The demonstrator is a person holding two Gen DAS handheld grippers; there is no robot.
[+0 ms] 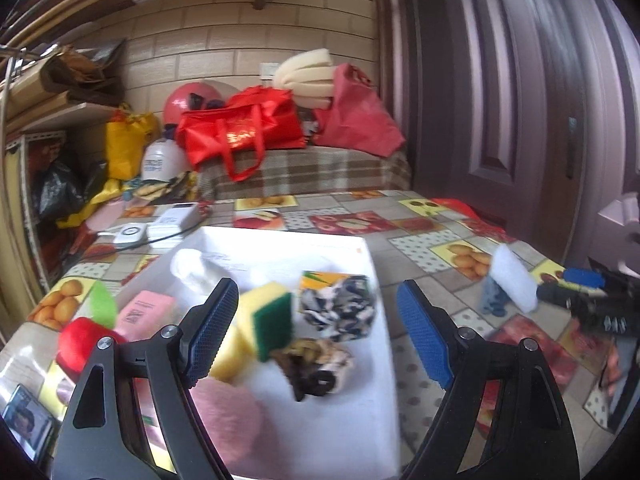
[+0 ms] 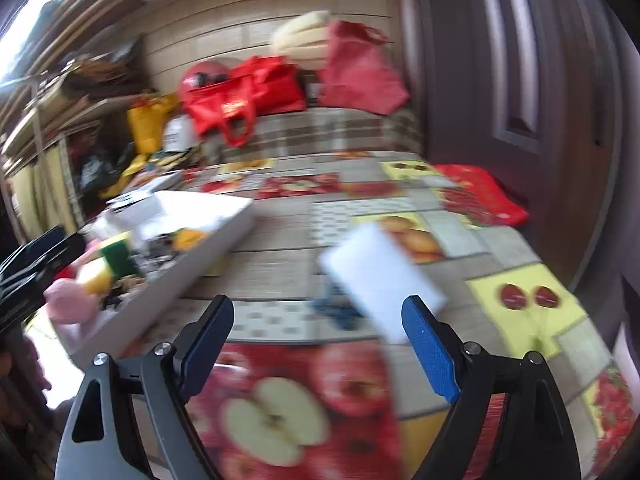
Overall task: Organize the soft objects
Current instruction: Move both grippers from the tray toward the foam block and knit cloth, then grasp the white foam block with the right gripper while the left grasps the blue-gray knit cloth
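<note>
Closest to me, my left hand-held gripper (image 1: 316,332) is wide open and holds nothing. It hangs over the near part of the white tray (image 1: 372,432). Right under it lie a brown scrunchie (image 1: 316,360), a yellow and green sponge (image 1: 268,320) and something pink and fluffy (image 1: 228,412). If I close now, I think I could grab two soft things at once, or knock the sponge over, because they touch each other.

My right hand-held gripper (image 2: 318,344) is wide open too, with nothing in it. It is over the near edge of the surface (image 2: 280,236), to the right of the tray. Just past its tips a white sponge block (image 2: 380,276) seems to lean on a small blue thing (image 2: 340,312). This picture is blurry, so I cannot tell what the blue thing is, or if the block is touching my right finger. If I squeeze too soon, I might pinch only a corner and the block could pop out and fall, or I might drag the blue thing along.

Farther in the tray sit a black and white scrunchie (image 1: 340,312) and a pink block (image 1: 144,312). A red plush apple (image 1: 88,336) is at the tray's left side. The tray looks crowded, so a new thing dropped in could bounce out.
</note>
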